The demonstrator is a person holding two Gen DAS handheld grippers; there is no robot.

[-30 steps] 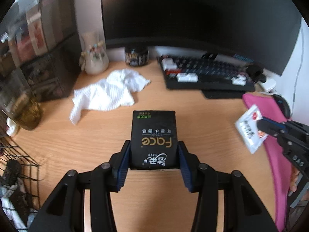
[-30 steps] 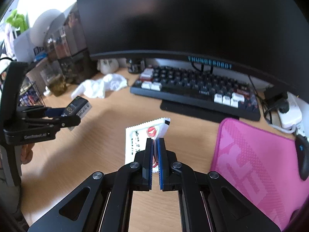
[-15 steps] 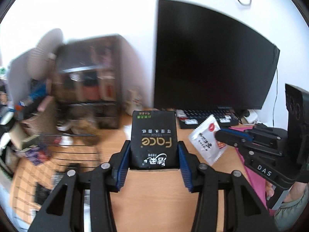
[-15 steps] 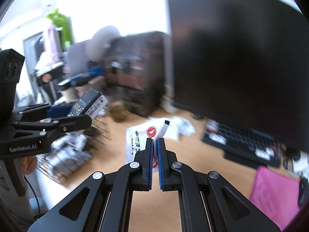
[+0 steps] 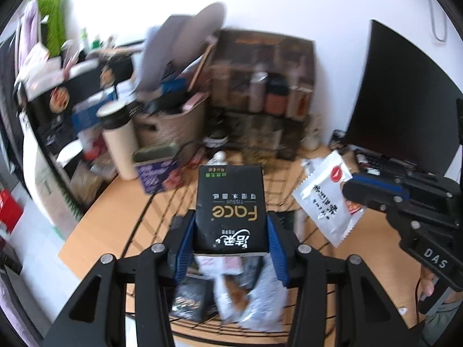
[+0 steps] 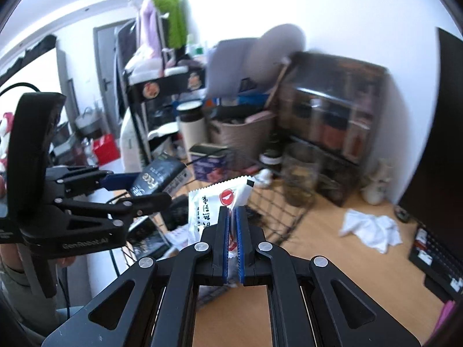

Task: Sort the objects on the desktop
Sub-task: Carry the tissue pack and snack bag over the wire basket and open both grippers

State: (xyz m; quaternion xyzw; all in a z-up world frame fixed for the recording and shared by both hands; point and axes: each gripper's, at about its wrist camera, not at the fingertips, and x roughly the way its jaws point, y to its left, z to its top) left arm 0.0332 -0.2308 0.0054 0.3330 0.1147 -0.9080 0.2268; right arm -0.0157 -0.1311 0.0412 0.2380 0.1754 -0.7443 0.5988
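Tissue pack (image 5: 230, 208), black, sits clamped between the blue pads of the left gripper (image 5: 230, 243) at centre frame in the left wrist view, held flat by its two long sides so the label faces up, raised above the wire basket (image 5: 277, 179) that spreads from 6 to 1 o'clock; looks like a carry pose for dropping it in. Basket already holds several packets (image 5: 231, 295) at 6 o'clock, under the pack. White sachet (image 5: 327, 199) at 3 o'clock, pinched by the right gripper (image 5: 351, 186) on its right edge, hanging over the basket's right side. Cup with dark lid (image 5: 118, 141) and purple tin (image 5: 157, 170) at 10 o'clock, beyond the basket; monitor (image 5: 405, 110) at 2 o'clock. Right wrist view: right gripper (image 6: 233, 245) pressed tight on the sachet (image 6: 214, 208), thin edge sandwiched between the pads, rest of it sticking up at 12 o'clock, so it stays readable and clear of the fingers. Left gripper (image 6: 144, 186) at 9 o'clock gripping the tissue pack (image 6: 157, 177), over the basket (image 6: 277, 211) rim. Crumpled white cloth (image 6: 371, 228) lies on the desk (image 6: 332, 266) at 3 o'clock, untouched. Judged: both items poised for release into the basket; cloth left to sort.
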